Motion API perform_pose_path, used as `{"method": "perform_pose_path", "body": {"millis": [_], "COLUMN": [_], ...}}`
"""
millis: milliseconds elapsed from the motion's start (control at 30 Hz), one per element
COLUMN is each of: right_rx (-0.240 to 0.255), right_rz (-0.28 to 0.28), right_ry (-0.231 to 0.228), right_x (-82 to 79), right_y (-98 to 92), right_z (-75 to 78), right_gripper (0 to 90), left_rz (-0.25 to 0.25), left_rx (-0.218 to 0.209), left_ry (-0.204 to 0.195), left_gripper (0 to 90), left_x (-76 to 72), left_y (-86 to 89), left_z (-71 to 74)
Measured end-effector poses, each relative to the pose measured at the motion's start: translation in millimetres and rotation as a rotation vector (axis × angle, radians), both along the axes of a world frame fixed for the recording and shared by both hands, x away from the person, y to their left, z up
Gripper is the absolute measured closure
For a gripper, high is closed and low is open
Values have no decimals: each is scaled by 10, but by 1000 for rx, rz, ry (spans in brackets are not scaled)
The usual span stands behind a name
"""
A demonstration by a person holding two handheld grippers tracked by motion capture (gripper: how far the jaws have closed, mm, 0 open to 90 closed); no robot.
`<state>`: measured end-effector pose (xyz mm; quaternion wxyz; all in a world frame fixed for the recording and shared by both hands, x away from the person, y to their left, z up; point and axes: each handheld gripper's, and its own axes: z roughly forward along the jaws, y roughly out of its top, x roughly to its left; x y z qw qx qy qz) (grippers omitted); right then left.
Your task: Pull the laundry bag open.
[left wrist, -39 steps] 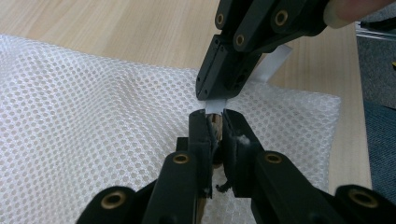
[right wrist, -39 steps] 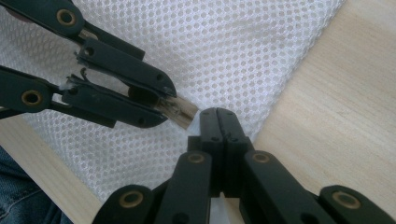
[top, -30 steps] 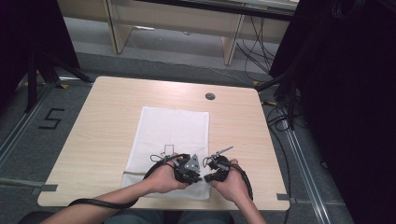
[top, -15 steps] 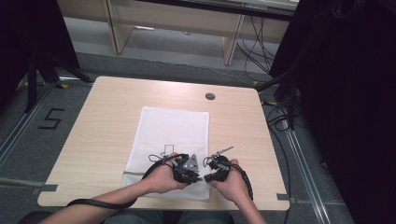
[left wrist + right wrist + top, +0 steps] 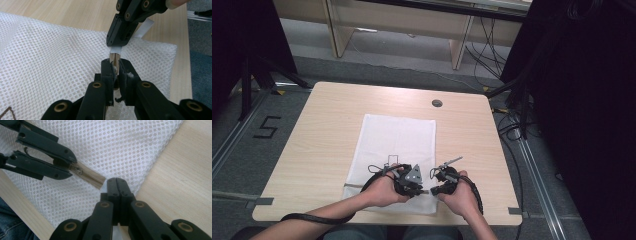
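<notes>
A: High view first, read from the left. A white mesh laundry bag was seen lying flat on the wooden table, its near edge toward the person. The left gripper and the right gripper were found close together at the bag's near right corner.

B: And in the left gripper view?

A: The left gripper was clamped on the zipper, apparently at its slider, though the pull itself could not be made out. Just beyond, the right gripper was pressed together on a white fabric tab at the bag's corner.

B: The right gripper view?

A: The beige zipper tape was seen running from the left gripper toward the corner, where the right gripper's jaws were fully shut.

B: What had changed over the last second?

A: Nothing was detected: bag, hands and both grips were matched with the earlier high views. Both holds were judged set, with the pull along the zipper not yet begun.
</notes>
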<state>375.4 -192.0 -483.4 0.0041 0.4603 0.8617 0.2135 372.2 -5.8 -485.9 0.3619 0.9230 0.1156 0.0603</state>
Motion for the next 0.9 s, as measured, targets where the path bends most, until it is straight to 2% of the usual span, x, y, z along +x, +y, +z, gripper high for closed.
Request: {"method": "perform_pose_path", "body": {"millis": [33,100,267,300,733,900], "right_rx": [0,1,-1,-1,-8,-11], "right_rz": [1,1,2,2,-5,-5], "right_ry": [0,0,-2,-3,-1,-1], "right_x": [1,0,-4,-4,-12,-12], "right_y": [-1,-2,3,2,9,9], "right_z": [0,0,2,1,6,6], "right_gripper": [900,900,900,900,900,900], "left_rz": [13,2,4,13,9,7], "left_rx": [-6,-1,5,-6,3,-9], "left_ry": [14,0,0,18,8,3], "left_gripper": [822,822,822,822,822,822], "left_x": [-6,0,-4,-9,-20,-17], "left_y": [3,4,6,12,24,66], "left_z": [-3,-1,4,1,14,33]}}
